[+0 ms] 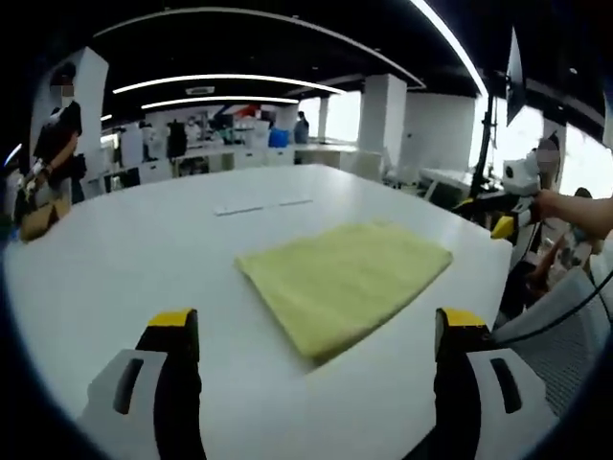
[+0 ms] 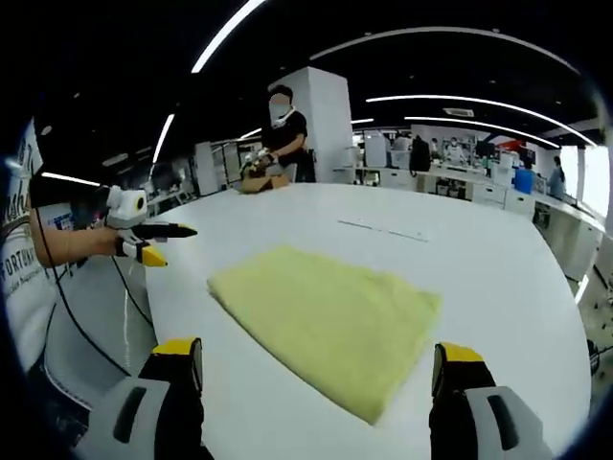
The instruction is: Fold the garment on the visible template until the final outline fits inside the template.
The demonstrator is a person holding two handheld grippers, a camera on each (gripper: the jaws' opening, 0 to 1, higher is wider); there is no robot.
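The yellow garment lies flat on the white table, already folded down to a compact, roughly rectangular packet with tidy edges; it looks like soft terry or knit cloth. In the right gripper view the same garment sits near the middle of the table, one corner pointing toward the camera. No sleeve, collar or loose flap sticks out, so the folding itself appears largely done. What cannot be judged is the fit: no template outline is plain under or around the cloth, and the only marks on the table are two thin pale strips well beyond the garment, which may or may not belong to it. If the template is hidden beneath the cloth, the outline probably fits; a last squaring-up or smoothing might be all that remains.

Both claws are off the garment. The left claw is held low over the near table edge, its yellow-tipped jaws spread wide with the garment's near corner seen between them, gripping nothing. The right claw is posed the same way from the other side, jaws wide apart and empty, looking along the table at the cloth. Each view also catches the other claw out at the table's side, held up in the person's hand, clear of the cloth: the left claw at the left of the right gripper view, the right claw at the right of the left gripper view.
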